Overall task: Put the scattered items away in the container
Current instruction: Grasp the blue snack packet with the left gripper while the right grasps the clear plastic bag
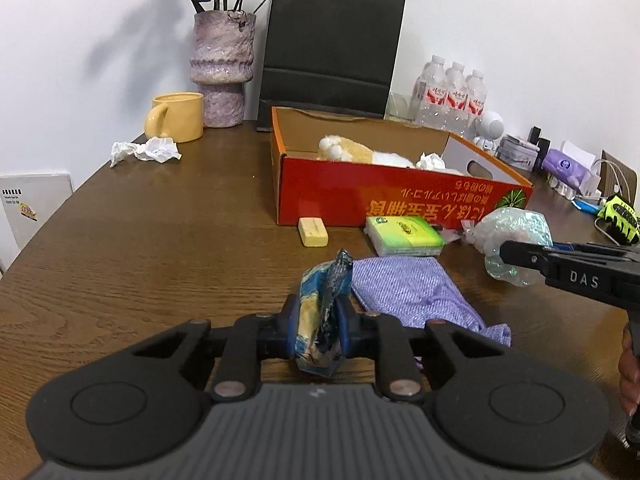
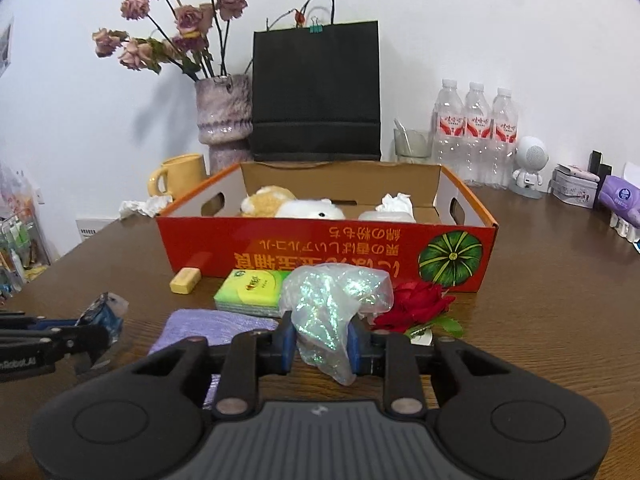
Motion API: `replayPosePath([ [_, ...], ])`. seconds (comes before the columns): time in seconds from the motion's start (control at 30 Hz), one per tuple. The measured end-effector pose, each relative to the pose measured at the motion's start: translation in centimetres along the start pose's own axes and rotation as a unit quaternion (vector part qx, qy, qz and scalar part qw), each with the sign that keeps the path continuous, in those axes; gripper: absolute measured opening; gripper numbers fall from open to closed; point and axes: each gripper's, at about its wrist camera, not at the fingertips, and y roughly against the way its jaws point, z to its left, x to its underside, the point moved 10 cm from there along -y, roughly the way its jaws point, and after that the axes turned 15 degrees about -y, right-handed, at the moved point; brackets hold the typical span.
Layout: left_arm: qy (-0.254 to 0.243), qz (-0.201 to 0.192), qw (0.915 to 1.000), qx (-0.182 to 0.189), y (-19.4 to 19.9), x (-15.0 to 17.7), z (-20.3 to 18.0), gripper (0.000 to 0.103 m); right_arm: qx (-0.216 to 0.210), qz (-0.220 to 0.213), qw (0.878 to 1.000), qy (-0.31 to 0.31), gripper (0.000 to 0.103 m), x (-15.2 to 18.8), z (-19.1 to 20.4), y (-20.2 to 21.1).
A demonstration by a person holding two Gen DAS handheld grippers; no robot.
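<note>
My left gripper [image 1: 318, 320] is shut on a crumpled blue snack wrapper [image 1: 324, 300], low over the wooden table. My right gripper [image 2: 322, 340] is shut on a shimmering clear plastic bag [image 2: 332, 300], just in front of the red cardboard box [image 2: 320, 248]. The box [image 1: 360, 196] holds a plush toy [image 2: 280, 202] and crumpled tissue. Loose on the table lie a purple cloth [image 1: 412, 292], a green tissue pack [image 1: 404, 236], a yellow block [image 1: 313, 231], a red rose [image 2: 416, 304] and crumpled white paper [image 1: 146, 150].
Behind the box stand a black paper bag [image 1: 332, 48], a vase of dried roses [image 1: 222, 68], a yellow mug [image 1: 176, 116] and water bottles [image 1: 452, 92]. Small tins, a purple pack and cables crowd the right edge [image 1: 568, 164].
</note>
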Motion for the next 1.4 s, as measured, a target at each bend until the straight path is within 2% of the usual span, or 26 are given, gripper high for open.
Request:
replayPosePath([
  [0.33,0.004,-0.032,0.9995,0.003,1.5,-2.4,-0.2,0.019,-0.029,-0.017,0.999,-0.001,0.024,-1.5,0.7,1.7],
  [0.43,0.003,-0.055,0.9985,0.002,1.8,-4.7,0.1,0.018,-0.040,-0.032,0.999,0.000,0.024,-3.0,0.8,2.3],
  [0.6,-0.001,-0.097,0.9953,0.001,0.9,-10.0,0.4,0.018,-0.049,-0.064,0.997,-0.003,0.024,-7.6,0.3,1.9],
  [0.73,0.007,-0.112,0.9936,0.008,-2.4,-14.3,0.2,0.018,-0.045,-0.077,0.996,0.001,0.024,-11.5,0.0,-0.8],
  [0.93,0.045,-0.098,0.9934,0.038,-10.3,-18.6,0.1,0.018,-0.050,-0.057,0.997,-0.011,0.025,-15.2,-0.6,-7.8],
  [1.1,0.060,-0.066,0.9937,0.068,-16.3,-19.4,-0.6,0.018,-0.050,-0.029,0.998,-0.020,0.025,-15.8,-1.6,-13.0],
  [1.23,0.051,-0.045,0.9953,0.068,-19.1,-19.4,-1.1,0.018,-0.041,-0.003,0.999,-0.017,0.025,-15.7,-2.7,-15.8],
  [1.3,0.043,-0.035,0.9964,0.064,-19.7,-19.1,-1.4,0.023,-0.040,0.006,0.999,-0.011,0.026,-15.5,-2.7,-16.5],
  [1.33,0.039,-0.030,0.9969,0.062,-19.9,-18.9,-1.5,0.041,-0.038,0.013,0.999,-0.004,0.033,-15.3,-2.6,-16.8],
  [1.37,0.037,-0.026,0.9975,0.056,-19.9,-18.8,-1.5,0.071,-0.035,0.019,0.999,0.003,0.044,-15.1,-2.5,-17.0],
  [1.4,0.036,-0.022,0.9981,0.045,-19.9,-18.7,-1.3,0.085,-0.030,0.023,0.999,0.009,0.054,-14.9,-2.5,-17.1],
])
